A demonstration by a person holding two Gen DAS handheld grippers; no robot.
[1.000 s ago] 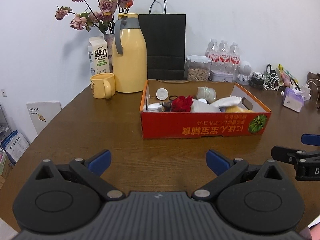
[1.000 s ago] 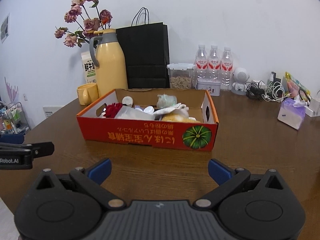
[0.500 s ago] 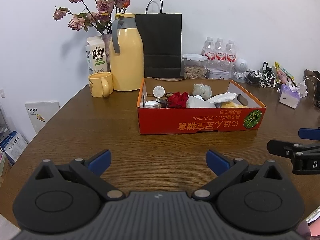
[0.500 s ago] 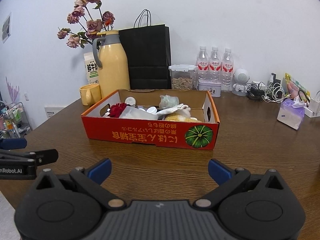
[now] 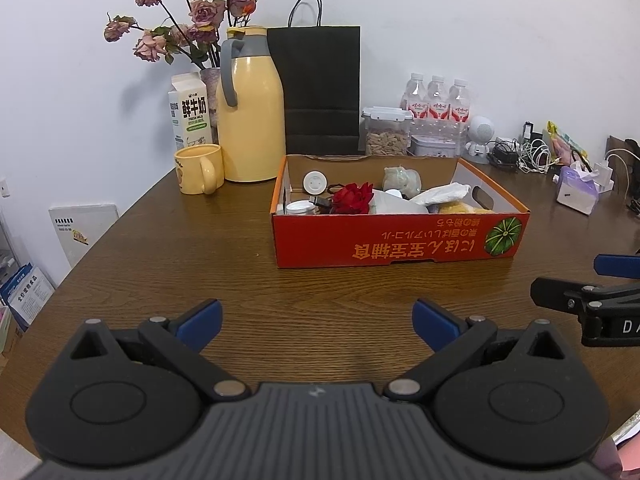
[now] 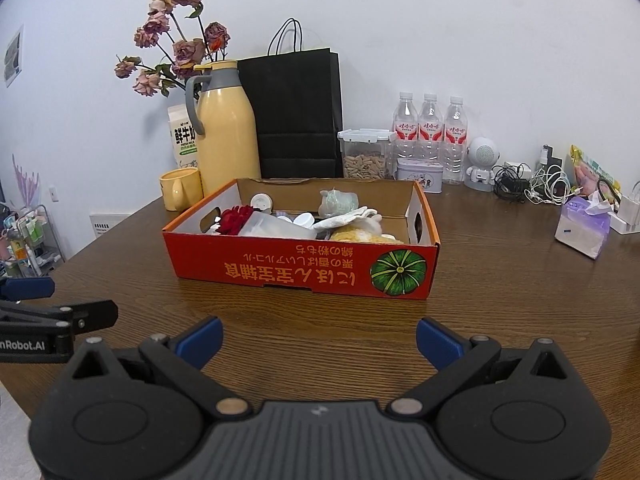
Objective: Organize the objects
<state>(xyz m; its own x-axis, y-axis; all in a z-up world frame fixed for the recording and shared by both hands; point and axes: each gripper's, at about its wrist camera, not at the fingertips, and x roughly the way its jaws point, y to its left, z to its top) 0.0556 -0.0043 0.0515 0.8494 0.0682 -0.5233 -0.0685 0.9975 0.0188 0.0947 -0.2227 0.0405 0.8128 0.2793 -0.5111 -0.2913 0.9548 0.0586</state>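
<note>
Far left of the brown table (image 5: 160, 280): yellow mug (image 5: 199, 169), milk carton (image 5: 188, 112), a vase of dried roses (image 5: 188, 36), and the yellow thermos jug (image 5: 250, 108), all standing upright by the wall and well apart from both tools. Left gripper (image 5: 316, 320): fingers spread wide, nothing between them, held low over the near table edge and pointing at the wall. Centre: the red cardboard box (image 5: 400, 244), open-topped, long axis running left to right across both grippers' line of approach, printed long side toward them. Its contents are a jumble: a white round cap (image 5: 315, 181) at the back left, a red fabric rose (image 5: 354, 199) near the left end, a pale green lump (image 5: 401, 178) at the back, a white crumpled cloth (image 5: 440, 193) over something yellow toward the right end. The box lies straight ahead of both tools, a clear strip of table between it and the fingertips. Right gripper (image 6: 318, 340): likewise released and empty, level, alongside the left one. Judgement: rose end is nearer the left gripper, cloth end nearer the right; either reach must go forward and over the near wall, then down. Far right: tissue pack (image 6: 584, 228) and tangled cables (image 6: 532, 188).
</note>
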